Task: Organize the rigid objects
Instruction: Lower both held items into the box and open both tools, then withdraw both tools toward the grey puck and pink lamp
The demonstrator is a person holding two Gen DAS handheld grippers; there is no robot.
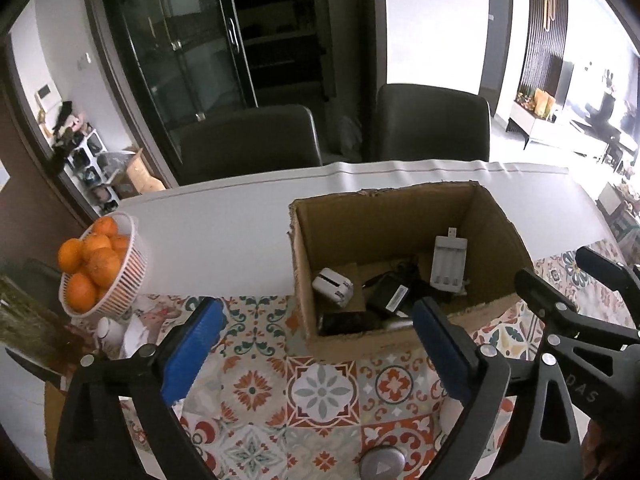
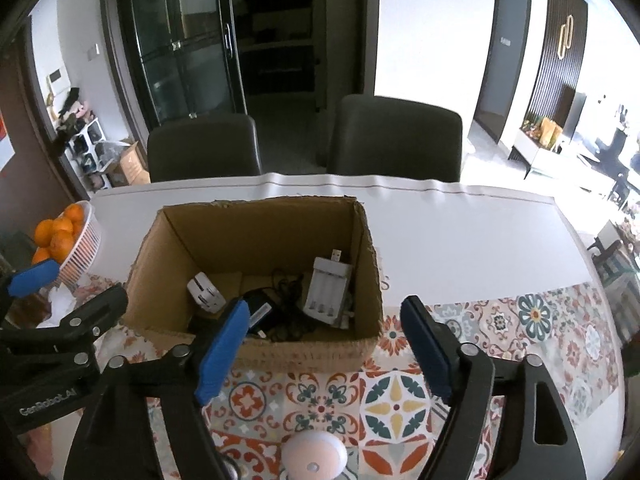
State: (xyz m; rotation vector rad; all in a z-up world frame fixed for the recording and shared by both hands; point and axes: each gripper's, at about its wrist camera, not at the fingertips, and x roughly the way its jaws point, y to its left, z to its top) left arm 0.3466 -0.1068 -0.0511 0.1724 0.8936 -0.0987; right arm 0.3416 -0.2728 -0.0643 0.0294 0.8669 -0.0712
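Left wrist view: the left tongs gape wide over the tiled cloth, holding nothing. The cardboard box sits on the counter right of centre, with a white battery charger and a black adapter inside.

Right wrist view: the right tongs spread open and empty at the lower centre, the box just ahead, the oranges at the left edge.

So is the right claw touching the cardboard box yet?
Apart. In the left wrist view the right claw hangs open in the air beside the cardboard box, with patterned tablecloth visible between them.
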